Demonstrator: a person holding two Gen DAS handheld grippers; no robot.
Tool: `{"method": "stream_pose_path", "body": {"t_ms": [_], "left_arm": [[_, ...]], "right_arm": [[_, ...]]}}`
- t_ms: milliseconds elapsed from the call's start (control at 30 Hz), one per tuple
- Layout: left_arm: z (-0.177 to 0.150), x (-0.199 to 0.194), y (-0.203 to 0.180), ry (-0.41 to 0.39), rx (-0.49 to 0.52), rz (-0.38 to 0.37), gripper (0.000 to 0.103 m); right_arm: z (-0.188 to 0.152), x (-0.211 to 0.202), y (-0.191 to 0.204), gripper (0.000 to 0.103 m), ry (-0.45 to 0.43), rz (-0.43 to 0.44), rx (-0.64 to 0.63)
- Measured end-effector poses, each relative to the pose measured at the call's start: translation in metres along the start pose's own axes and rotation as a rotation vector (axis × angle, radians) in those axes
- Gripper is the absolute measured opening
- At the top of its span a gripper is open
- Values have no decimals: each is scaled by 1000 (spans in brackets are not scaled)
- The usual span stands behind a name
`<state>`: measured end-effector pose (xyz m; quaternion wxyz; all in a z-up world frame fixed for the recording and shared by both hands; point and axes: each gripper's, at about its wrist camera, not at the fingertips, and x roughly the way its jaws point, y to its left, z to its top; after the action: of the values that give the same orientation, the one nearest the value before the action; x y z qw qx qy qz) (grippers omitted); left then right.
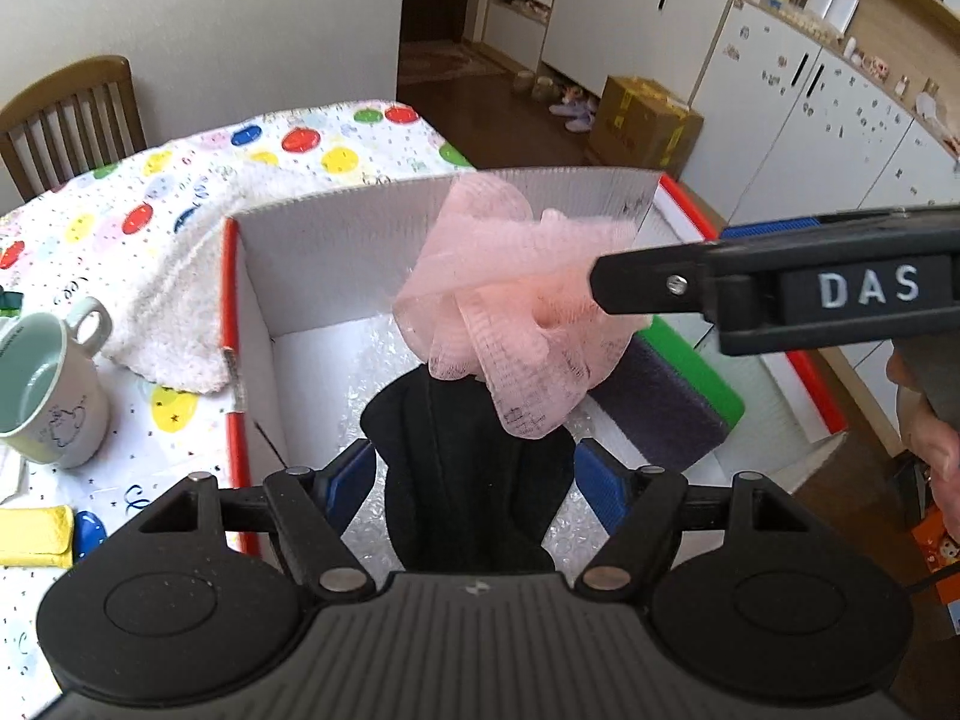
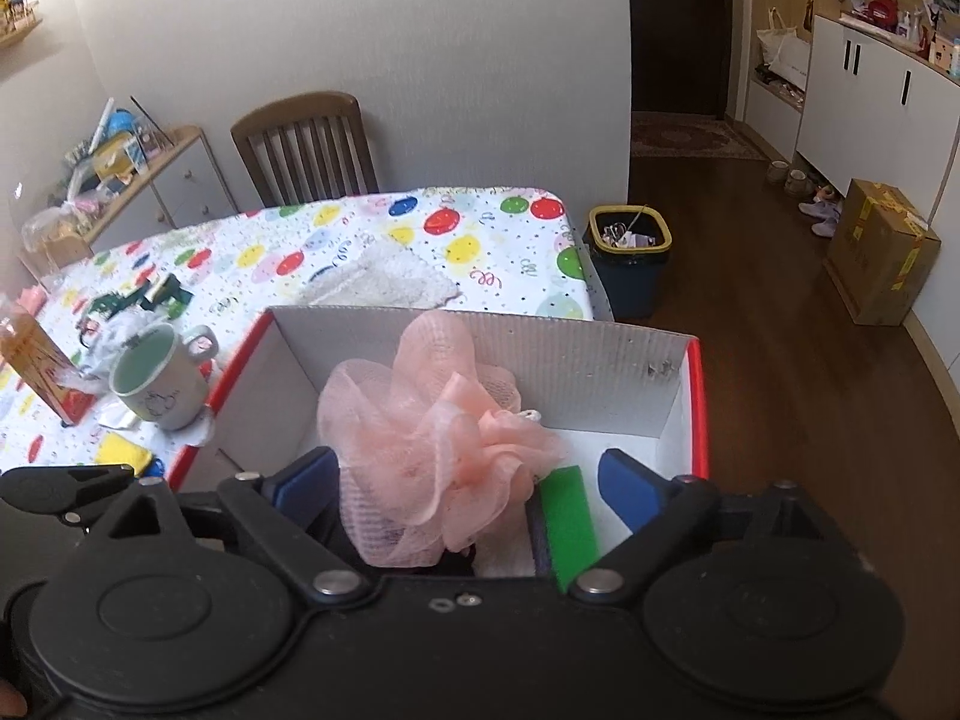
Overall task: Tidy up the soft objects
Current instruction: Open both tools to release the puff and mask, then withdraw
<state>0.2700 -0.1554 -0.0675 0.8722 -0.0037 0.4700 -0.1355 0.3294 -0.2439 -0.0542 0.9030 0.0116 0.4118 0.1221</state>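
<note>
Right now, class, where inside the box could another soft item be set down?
Bare floor shows in the box's far right corner, beyond the green sponge. The middle is crowded: the pink mesh puff hangs over a black cloth.

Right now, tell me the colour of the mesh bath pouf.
Pale pink mesh bath pouf; clearest in the right wrist view.

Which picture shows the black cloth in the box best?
The left wrist view: the black cloth lies spread on the box floor under the pink mesh puff. The right wrist view shows only a dark sliver beneath it.
</note>
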Motion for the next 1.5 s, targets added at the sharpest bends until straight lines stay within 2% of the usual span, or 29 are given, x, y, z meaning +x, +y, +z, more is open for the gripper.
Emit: {"method": "stream_pose_path", "body": {"t_ms": [433, 533, 733, 1000, 1033, 1100, 1267, 1500], "left_arm": [[-17, -64, 20, -125, -45, -4, 73], [-22, -79, 28, -151, -52, 1, 81], [-33, -106, 52, -198, -77, 12, 84], [-47, -133, 100, -233, -114, 18, 86], [-49, -136, 105, -238, -114, 22, 87], [-52, -142, 118, -242, -122, 18, 100], [-60, -157, 153, -282, -147, 17, 102], [-72, -170, 200, -334, -149, 108, 103]], "right_arm": [[-11, -51, 25, 102, -90, 74, -11], [-12, -59, 36, 103, -112, 89, -19], [-17, -70, 61, 103, -139, 126, -25], [-22, -70, 104, 103, -148, 161, -53], [-23, -69, 111, 103, -150, 164, -57], [-23, -67, 123, 103, -150, 181, -60], [-23, -60, 154, 103, -149, 208, -59], [-23, -41, 202, 103, -128, 223, -83]]}}
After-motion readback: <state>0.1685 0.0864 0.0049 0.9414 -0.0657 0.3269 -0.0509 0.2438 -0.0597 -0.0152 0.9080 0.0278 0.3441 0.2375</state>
